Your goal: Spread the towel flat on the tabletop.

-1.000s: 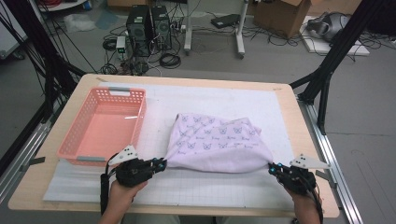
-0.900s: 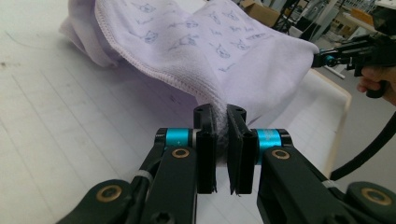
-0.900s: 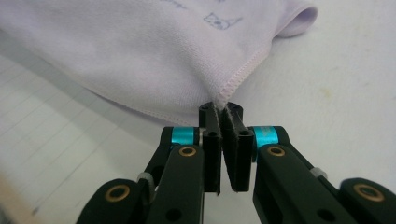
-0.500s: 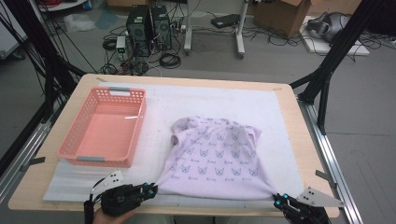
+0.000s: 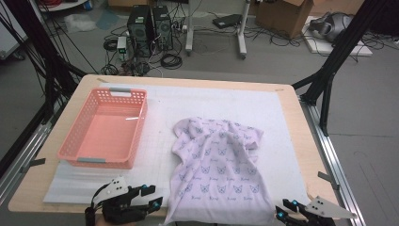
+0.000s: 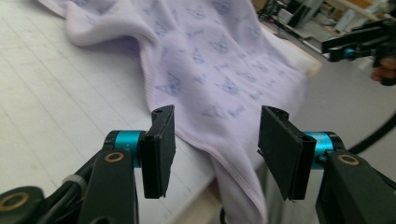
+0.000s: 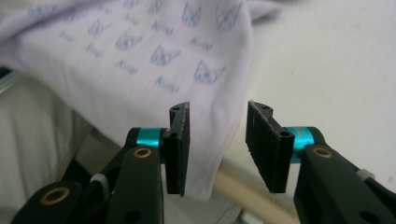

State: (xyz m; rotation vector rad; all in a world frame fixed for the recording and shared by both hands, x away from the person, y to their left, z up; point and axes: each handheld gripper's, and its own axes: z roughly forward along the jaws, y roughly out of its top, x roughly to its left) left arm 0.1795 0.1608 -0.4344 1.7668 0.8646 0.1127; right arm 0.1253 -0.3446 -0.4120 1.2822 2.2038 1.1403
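Note:
A lilac garment [image 5: 219, 172] printed with small blue cat faces lies spread on the white mat [image 5: 277, 117]. Its lower hem hangs over the table's front edge. My left gripper [image 5: 155, 197] sits just off the hem's left corner, open. In the left gripper view the garment [image 6: 219, 70] runs between and beyond the parted jaws of that gripper [image 6: 215, 149], and nothing is pinched. My right gripper [image 5: 283, 210] is at the hem's right corner. In the right gripper view its gripper [image 7: 217, 144] stands open with the garment's corner [image 7: 140, 60] drooping past the edge behind the jaws.
An empty pink plastic basket [image 5: 75, 148] stands on the mat's left side. The table's right edge [image 5: 310, 155] and a metal rail lie beside the right gripper. Computers, cables and boxes are on the floor beyond the table.
Both grippers drew the garment toward the front edge, stretching it out lengthwise. The hem now hangs over the edge, and both jaws stand parted off the cloth.

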